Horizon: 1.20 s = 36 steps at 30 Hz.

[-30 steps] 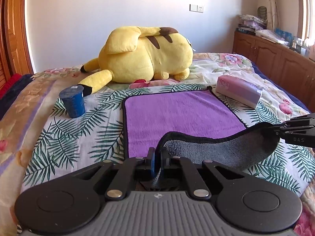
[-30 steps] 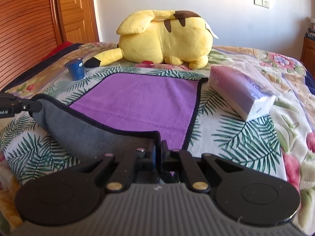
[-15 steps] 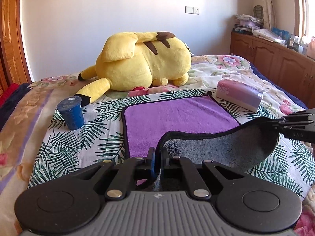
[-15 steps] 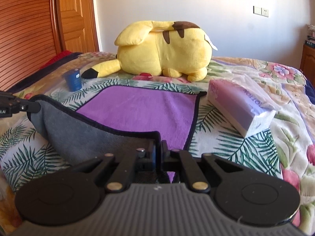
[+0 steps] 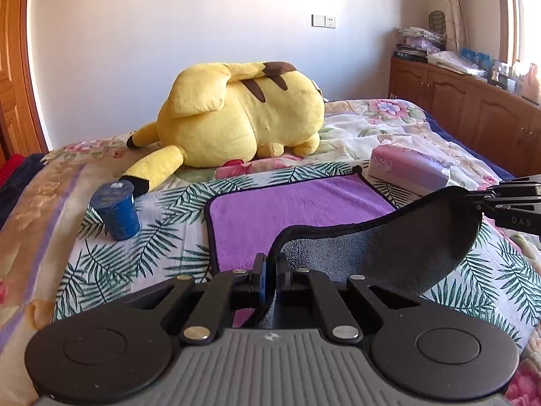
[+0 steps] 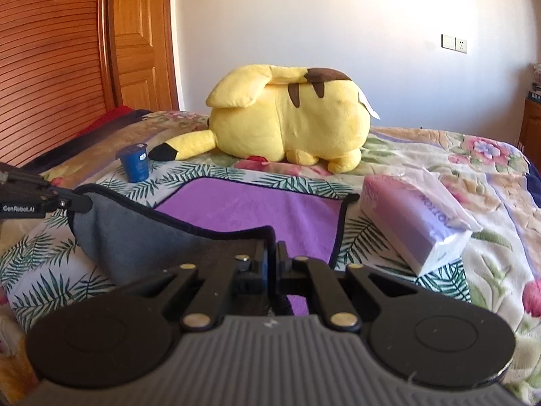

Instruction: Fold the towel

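A purple towel [image 5: 297, 203] with a grey underside and dark trim lies on the bed; it also shows in the right wrist view [image 6: 250, 209]. Its near edge is lifted off the bed and hangs as a grey flap [image 5: 382, 253] between the two grippers. My left gripper [image 5: 270, 267] is shut on the near left corner. My right gripper [image 6: 270, 257] is shut on the near right corner. Each gripper shows at the edge of the other's view: the right one [image 5: 507, 203], the left one [image 6: 44, 196].
A big yellow plush toy [image 5: 243, 115] lies beyond the towel. A blue cup [image 5: 116, 209] stands left of it. A pink tissue pack [image 5: 409, 169] lies to the right. Wooden cabinets [image 5: 473, 108] line the right wall, wooden doors [image 6: 67, 40] the left.
Both grippers have risen and moved forward with the near edge of the towel. The grey flap covers more of the purple side than before.
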Available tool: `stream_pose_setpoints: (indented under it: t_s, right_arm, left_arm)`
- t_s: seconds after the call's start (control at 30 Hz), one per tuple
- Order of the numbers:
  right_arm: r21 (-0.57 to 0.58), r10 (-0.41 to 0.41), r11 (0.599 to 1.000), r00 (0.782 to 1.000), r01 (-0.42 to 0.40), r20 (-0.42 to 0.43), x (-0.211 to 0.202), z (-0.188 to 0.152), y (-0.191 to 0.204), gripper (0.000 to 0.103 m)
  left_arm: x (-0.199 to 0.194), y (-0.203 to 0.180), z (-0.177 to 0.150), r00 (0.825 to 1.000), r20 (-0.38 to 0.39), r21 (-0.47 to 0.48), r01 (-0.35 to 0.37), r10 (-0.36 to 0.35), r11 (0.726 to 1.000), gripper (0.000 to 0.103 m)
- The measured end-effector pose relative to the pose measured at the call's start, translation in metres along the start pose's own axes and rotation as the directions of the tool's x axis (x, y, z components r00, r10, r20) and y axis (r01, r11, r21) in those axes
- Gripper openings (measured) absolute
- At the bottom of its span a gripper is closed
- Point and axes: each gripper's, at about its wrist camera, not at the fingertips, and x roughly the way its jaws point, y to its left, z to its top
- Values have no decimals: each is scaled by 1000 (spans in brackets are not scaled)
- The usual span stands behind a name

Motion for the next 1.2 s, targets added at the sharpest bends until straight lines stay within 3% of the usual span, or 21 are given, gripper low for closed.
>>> stream_pose_setpoints:
  t_s: [0.6, 0.83, 1.2]
  right_arm:
    - [-40, -11, 999, 999, 13, 52, -5, 19, -4, 4]
    - [-72, -29, 997, 999, 32, 35, 12, 22, -8, 4]
    - [-109, -36, 993, 999, 40, 38, 32, 24, -16, 4]
  left_arm:
    - [2, 9, 23, 999, 45, 24, 3, -4, 1000, 0]
    - [17, 19, 34, 1000, 20, 88, -26, 24, 996, 0]
    - [41, 25, 41, 999, 20, 66, -27, 26, 997, 0]
